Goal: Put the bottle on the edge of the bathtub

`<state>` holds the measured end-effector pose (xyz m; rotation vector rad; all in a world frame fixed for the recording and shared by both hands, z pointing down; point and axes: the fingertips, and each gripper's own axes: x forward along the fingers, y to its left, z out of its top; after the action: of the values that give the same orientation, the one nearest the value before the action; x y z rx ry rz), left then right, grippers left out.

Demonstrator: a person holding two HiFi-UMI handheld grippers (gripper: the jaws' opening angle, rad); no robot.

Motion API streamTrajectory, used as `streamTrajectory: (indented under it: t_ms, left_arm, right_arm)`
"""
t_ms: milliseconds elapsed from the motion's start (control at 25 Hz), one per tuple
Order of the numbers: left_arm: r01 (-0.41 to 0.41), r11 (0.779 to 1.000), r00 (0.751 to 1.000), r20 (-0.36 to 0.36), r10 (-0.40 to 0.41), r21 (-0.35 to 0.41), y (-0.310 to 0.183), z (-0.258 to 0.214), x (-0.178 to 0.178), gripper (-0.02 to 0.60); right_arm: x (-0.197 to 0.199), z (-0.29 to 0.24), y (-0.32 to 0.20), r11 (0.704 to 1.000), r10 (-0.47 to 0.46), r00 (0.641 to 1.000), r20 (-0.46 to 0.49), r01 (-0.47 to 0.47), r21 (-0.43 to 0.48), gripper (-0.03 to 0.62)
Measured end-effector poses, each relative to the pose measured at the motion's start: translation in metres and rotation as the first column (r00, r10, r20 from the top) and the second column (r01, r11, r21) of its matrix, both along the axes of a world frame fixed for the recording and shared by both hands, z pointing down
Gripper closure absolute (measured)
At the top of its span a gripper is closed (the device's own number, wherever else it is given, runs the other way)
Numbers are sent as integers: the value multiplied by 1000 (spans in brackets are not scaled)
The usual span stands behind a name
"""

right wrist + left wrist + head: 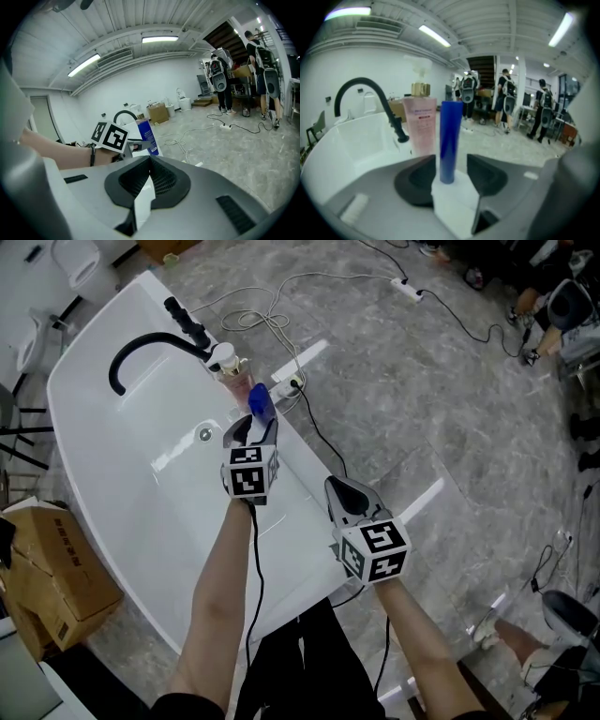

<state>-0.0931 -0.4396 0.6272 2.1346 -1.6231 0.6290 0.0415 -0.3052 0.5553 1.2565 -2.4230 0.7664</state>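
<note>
Two grippers hover by the white bathtub [141, 474]. On the left gripper [255, 427] the fingers [417, 180] are spread either side of the blue bottle [450, 140], not pressing it. It stands upright on the bathtub's edge, just before a pink pump bottle [421, 124], near the black faucet [141, 348]. On the right gripper [342, 491] the fingers are pressed together, empty
</note>
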Motion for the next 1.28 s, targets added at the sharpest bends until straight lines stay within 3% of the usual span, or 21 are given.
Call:
streamTrajectory:
  t_ms: [560,1280]
  left_arm:
    - [-40,999,999,-1,40,16,77,-39,-6,485]
    - [-59,996,997,-36,61,64,168,-94,-32,549]
  right_arm:
    - [-16,-35,31,998,24,1000,-6,-23,60,591]
    - [-32,-73,79,992,68,997,-35,-64,111,591]
